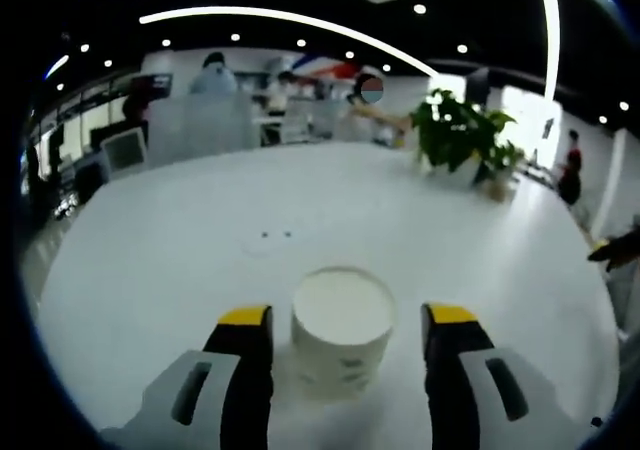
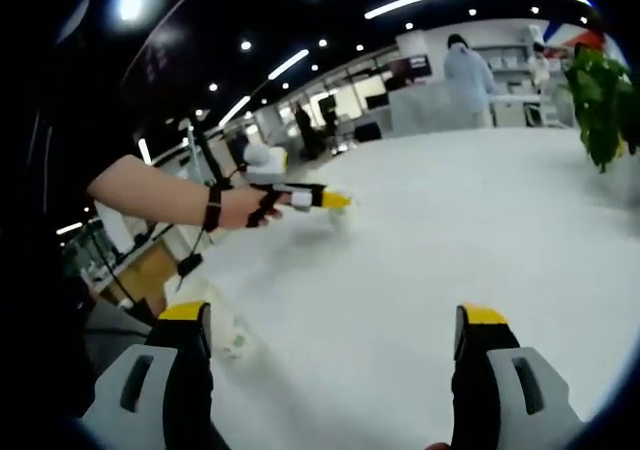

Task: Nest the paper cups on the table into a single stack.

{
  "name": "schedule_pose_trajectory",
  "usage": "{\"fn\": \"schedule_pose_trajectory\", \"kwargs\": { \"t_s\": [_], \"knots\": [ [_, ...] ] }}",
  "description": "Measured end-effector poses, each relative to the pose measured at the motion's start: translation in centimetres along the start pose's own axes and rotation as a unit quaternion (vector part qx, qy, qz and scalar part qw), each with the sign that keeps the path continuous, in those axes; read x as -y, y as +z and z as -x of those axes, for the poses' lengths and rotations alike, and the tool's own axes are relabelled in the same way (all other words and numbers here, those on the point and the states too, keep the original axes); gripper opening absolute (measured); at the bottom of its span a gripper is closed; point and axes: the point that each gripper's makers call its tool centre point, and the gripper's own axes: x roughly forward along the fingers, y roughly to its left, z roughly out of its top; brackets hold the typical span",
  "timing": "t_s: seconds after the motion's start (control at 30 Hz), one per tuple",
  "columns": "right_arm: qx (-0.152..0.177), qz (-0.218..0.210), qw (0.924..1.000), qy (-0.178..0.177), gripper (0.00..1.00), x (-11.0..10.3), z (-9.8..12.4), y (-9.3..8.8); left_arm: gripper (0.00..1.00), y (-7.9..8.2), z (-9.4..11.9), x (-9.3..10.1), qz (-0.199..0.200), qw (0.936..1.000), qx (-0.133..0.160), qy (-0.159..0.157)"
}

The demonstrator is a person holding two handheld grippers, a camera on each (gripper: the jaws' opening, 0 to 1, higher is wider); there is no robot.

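Left gripper [image 1: 345, 335] open around a paper cup [image 1: 342, 328] on the white table [image 1: 200, 260].

We centre the cup between the spread jaws, then close gently below the rim so the wall does not buckle. The right gripper [image 2: 335, 335] is open and empty; another cup [image 2: 222, 325] stands beside its left jaw.

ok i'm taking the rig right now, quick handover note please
Left tool: open, jaws either side of an upright paper cup on the white table, not closed on it yet.
Right tool: open, holding nothing. Something white that may be a second cup sits by its left jaw, too blurred to be sure.
The left tool also shows in the right gripper view, in the person's hand.
Done: no stack visible.
Left: grip the cup, nest the cups together.
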Motion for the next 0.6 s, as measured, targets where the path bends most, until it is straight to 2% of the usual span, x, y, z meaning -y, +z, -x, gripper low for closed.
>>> {"fn": "schedule_pose_trajectory", "kwargs": {
  "t_s": [0.07, 0.1, 0.13, 0.4, 0.6],
  "knots": [
    [0.0, -0.001, 1.0, 0.001, 1.0, -0.1, 0.0, -0.1, 0.48, -0.1, 0.0, 0.2, -0.005, 1.0, -0.002, -0.004],
    [-0.003, -0.002, 1.0, 0.002, 0.99, -0.1, 0.0, -0.2, 0.43, -0.3, 0.1, 0.2, -0.03, 0.9995, -0.008, -0.001],
    [-0.004, -0.002, 1.0, 0.002, 0.99, -0.2, 0.0, -0.2, 0.4, -0.2, 0.2, 0.3, -0.034, 0.9994, -0.007, -0.001],
    [0.002, -0.008, 1.0, -0.001, 0.99, -0.1, 0.0, 0.0, 0.39, 0.2, 0.7, 0.8, -0.019, 0.9998, -0.002, -0.009],
    [0.005, -0.005, 1.0, 0.001, 0.99, -0.3, 0.1, 0.2, 0.38, 1.3, 1.5, 1.5, -0.031, 0.9993, 0.006, -0.019]
  ]
}}
